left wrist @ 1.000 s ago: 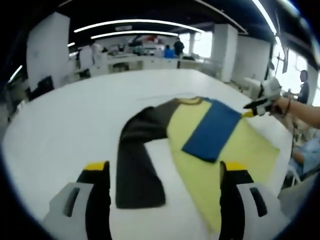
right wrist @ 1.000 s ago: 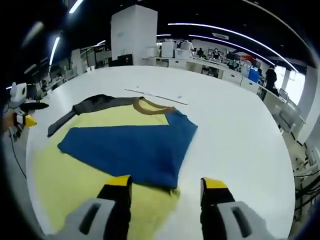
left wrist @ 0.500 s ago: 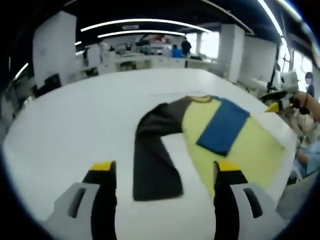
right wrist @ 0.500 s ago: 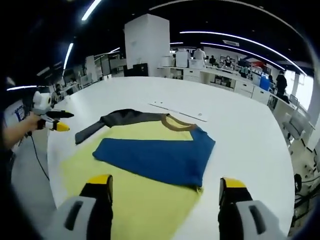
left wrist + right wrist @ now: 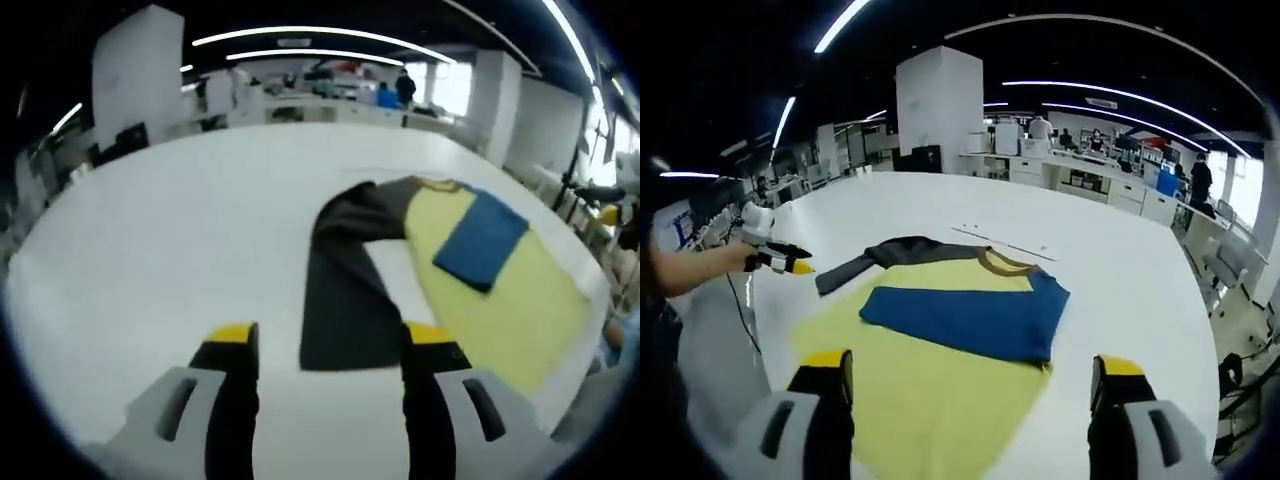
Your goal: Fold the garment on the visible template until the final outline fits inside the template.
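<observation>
Lying flat on the white table (image 5: 150, 240), the garment (image 5: 940, 330) has its blue sleeve (image 5: 965, 318) folded across; the dark sleeve (image 5: 345, 300) is outstretched. Left tongs (image 5: 325, 345) and right tongs (image 5: 970, 375) are held wide, empty. The cuff is best gripped and carried straight over the yellow body.

white table (image 5: 1120, 290) | white pillar (image 5: 938, 105) | far desks (image 5: 1080, 160)
</observation>
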### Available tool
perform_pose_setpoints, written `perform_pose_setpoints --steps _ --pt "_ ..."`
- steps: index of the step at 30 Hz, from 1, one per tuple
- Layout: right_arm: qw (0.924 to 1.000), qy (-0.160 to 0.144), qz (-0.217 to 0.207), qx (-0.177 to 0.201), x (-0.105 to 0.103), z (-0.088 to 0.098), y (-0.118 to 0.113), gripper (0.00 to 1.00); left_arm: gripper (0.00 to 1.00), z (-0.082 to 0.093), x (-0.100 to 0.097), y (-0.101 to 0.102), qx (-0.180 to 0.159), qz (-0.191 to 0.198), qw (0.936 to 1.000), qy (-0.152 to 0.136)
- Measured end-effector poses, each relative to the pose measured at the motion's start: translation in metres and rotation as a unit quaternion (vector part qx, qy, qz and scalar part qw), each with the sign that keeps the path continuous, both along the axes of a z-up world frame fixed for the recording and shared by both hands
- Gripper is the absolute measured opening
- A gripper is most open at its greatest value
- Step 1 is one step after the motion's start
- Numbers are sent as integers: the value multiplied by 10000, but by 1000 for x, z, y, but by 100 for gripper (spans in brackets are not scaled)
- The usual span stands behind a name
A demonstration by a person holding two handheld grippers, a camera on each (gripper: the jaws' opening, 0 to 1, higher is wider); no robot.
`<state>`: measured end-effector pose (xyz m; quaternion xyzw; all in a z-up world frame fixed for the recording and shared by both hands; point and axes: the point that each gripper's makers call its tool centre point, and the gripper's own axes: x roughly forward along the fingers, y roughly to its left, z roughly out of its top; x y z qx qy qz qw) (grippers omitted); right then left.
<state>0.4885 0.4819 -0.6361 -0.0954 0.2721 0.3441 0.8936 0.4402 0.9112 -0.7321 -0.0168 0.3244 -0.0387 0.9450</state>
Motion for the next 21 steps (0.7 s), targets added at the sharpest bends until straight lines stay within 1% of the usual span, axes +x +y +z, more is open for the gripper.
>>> perform_pose_setpoints --steps 1,2,3,7,10,11,13,15,17,18,21 --pt "10000 -68 22 34 -2 3 0 99 48 -3 3 1 -61 17 10000 4" --pt "9999 -142 19 87 -3 5 0 99 46 -4 5 2 -182 98 9998 -67" --pt "9998 -158 4 115 -7 7 0 99 45 -6 6 4 -191 97 9997 -68" --pt "9996 -229 15 137 -19 11 -2 100 41 -16 3 6 -23 99 9999 76" --pt "9996 -236 4 133 -26 11 -4 99 38 -22 4 8 -9 114 9998 136" --pt "9996 -264 7 141 -29 12 -5 99 35 -29 4 11 -34 153 9997 202" --pt "9995 -294 -54 122 -31 12 -8 97 30 -34 3 9 -55 136 9995 282" --pt "9995 -243 -140 138 -33 11 -12 97 29 -36 3 8 -38 114 9996 265" --pt "9994 -172 -236 157 -34 9 -14 93 27 -38 2 9 5 136 9994 331" --pt "9996 -71 -230 135 -35 6 -17 91 26 -40 2 9 83 102 9992 366" --pt "9998 -55 -210 10 -36 4 -18 90 22 -42 3 7 99 117 9991 398"
